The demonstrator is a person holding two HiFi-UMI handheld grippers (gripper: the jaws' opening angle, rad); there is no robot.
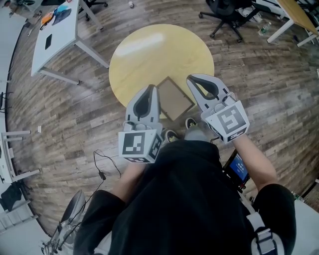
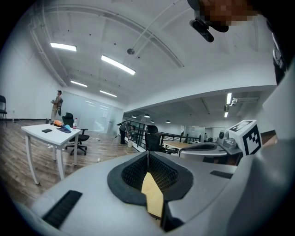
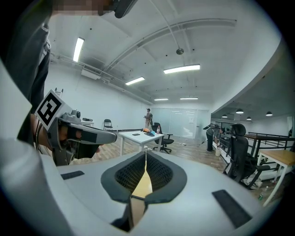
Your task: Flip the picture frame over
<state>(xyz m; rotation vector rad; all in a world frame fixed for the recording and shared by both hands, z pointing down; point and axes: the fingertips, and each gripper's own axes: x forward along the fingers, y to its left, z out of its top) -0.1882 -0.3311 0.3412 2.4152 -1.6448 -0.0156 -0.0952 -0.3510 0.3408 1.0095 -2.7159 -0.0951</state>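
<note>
Far out at ten o'clock a white desk (image 1: pixel 55 30) stands on the wood floor. Nearer in, my left gripper (image 1: pixel 150 88) hangs level above the near rim of the round yellow table (image 1: pixel 159 50). Its fingers are pressed together with nothing between them, and only a sliver of tabletop shows through the slot behind the tips.

The picture frame (image 1: pixel 174 98) lies flat at the table's six o'clock edge, turned corner-on. It sits at four o'clock from my left tips and seven o'clock from my right ones, and neither gripper touches it. A plain tan panel inside a darker border faces up, and I cannot tell whether that is the backing or the front.

My right gripper (image 1: pixel 192 79) is also closed on nothing and held clear. An office chair (image 1: pixel 227 12) stands at one o'clock.

This fits a frame waiting to be turned as well as one already turned and let go. Because it lies so flat, I judge any grip would call for parted fingers taking an edge of the border.
</note>
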